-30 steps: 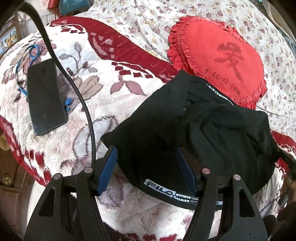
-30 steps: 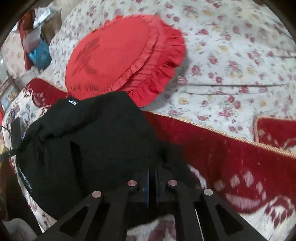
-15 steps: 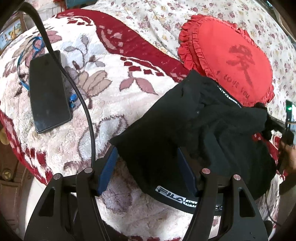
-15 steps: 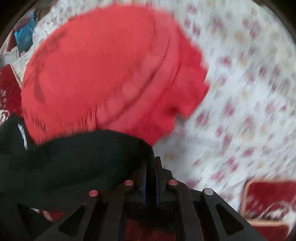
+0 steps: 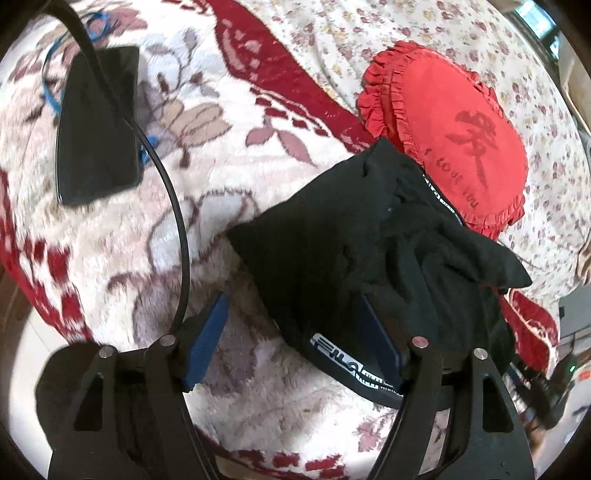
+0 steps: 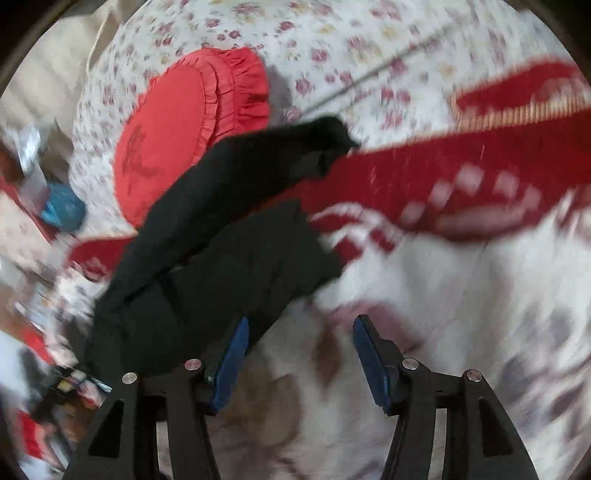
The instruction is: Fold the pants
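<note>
The black pants (image 5: 354,251) lie bunched in a folded heap on a white and red floral blanket (image 5: 207,221), their waistband with white lettering (image 5: 351,373) toward me. My left gripper (image 5: 295,347) is open, its jaws astride the near edge of the pants, the right blue pad over the cloth. In the blurred right wrist view the pants (image 6: 221,240) lie to the left, one corner (image 6: 328,136) flung over the red border. My right gripper (image 6: 299,354) is open and empty beside the pants.
A round red frilled cushion (image 5: 454,140) lies behind the pants on a flowered sheet (image 5: 369,33); it also shows in the right wrist view (image 6: 184,125). A black phone (image 5: 96,125) with a blue cord lies at the left. A black cable (image 5: 162,177) curves across the blanket.
My right gripper, shut on a corner of the pants before, has carried it over the heap, let go and opened. My left gripper stayed open at the waistband.
</note>
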Motion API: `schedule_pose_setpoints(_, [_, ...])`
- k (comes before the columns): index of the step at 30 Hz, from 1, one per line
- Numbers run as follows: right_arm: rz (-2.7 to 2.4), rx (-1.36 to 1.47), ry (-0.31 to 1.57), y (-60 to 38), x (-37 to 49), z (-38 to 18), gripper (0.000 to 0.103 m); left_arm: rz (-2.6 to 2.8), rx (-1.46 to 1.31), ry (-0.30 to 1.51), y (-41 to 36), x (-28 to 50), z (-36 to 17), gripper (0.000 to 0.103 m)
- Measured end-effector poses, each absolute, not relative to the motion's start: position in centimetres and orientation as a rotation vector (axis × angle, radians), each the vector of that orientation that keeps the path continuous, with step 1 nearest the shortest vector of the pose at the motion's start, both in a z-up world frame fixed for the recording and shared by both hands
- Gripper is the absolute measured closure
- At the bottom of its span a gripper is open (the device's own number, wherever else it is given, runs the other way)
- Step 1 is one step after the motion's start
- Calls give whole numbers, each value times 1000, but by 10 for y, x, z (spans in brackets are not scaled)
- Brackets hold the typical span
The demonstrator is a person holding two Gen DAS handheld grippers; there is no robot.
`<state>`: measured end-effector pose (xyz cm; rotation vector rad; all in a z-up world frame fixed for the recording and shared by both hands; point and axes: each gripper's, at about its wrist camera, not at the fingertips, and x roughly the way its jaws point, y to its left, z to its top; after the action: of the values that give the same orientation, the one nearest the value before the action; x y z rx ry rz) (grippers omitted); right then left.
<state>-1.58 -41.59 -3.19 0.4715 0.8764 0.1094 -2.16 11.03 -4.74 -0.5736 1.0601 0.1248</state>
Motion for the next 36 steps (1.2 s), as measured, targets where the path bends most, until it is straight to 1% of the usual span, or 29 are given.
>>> schedule_pose_setpoints(4, [175, 593, 862, -400, -6, -40, 46, 107, -618, 1034, 108, -14, -49, 30])
schedule_pose_setpoints(6, [194, 616, 845, -392, 1, -41, 47, 95, -624, 1025, 105, -8, -51, 25])
schedule_pose_setpoints(8, [160, 610, 817, -388, 6, -46, 59, 102, -638, 1036, 100, -2, -55, 25])
schedule_pose_setpoints(9, [143, 602, 815, -388, 10, -49, 82, 112, -629, 1022, 98, -2, -55, 25])
schedule_pose_setpoints(10, [120, 592, 812, -388, 12, -50, 95, 112, -624, 1010, 97, -2, -54, 25])
schedule_pose_setpoints(11, [108, 592, 802, -388, 10, -50, 95, 105, -625, 1000, 96, -2, -53, 37])
schedule_pose_setpoints(12, [109, 590, 789, -388, 7, -47, 97, 106, -620, 997, 96, -2, -51, 54])
schedule_pose_setpoints(13, [112, 568, 777, -387, 1, -43, 98, 105, -603, 991, 97, -3, -49, 65])
schedule_pose_setpoints(14, [110, 524, 767, -383, -6, -35, 98, 87, -596, 992, 97, -3, -48, 80])
schedule_pose_setpoints(16, [111, 444, 746, -376, -24, -19, 99, 66, -596, 1000, 99, -5, -46, 83])
schedule_pose_setpoints(22, [113, 362, 730, -377, -90, 4, 99, 20, -546, 974, 102, -32, -23, 85])
schedule_pose_setpoints(24, [86, 333, 771, -377, -102, -5, 99, 23, -534, 990, 105, -36, -26, 85])
schedule_pose_setpoints(26, [49, 327, 855, -383, -98, -30, 98, 40, -537, 1033, 107, -34, -39, 85])
schedule_pose_setpoints(27, [26, 333, 907, -387, -95, -43, 95, 56, -556, 1064, 109, -33, -48, 83])
schedule_pose_setpoints(28, [1, 341, 967, -391, -91, -55, 89, 61, -560, 1084, 109, -32, -52, 82])
schedule_pose_setpoints(29, [-15, 347, 1011, -394, -91, -62, 87, 70, -556, 1091, 109, -34, -53, 81])
schedule_pose_setpoints(30, [-16, 346, 1008, -396, -93, -61, 83, 76, -550, 1085, 108, -36, -52, 77])
schedule_pose_setpoints(31, [-24, 335, 996, -398, -97, -57, 75, 81, -539, 1077, 109, -39, -49, 76])
schedule_pose_setpoints(32, [-53, 312, 982, -401, -101, -50, 73, 84, -532, 1076, 109, -40, -46, 73])
schedule_pose_setpoints(34, [-95, 279, 956, -410, -107, -38, 65, 83, -530, 1078, 113, -44, -40, 71])
schedule_pose_setpoints(36, [-100, 282, 923, -418, -111, -27, 63, 112, -512, 1067, 117, -48, -31, 72])
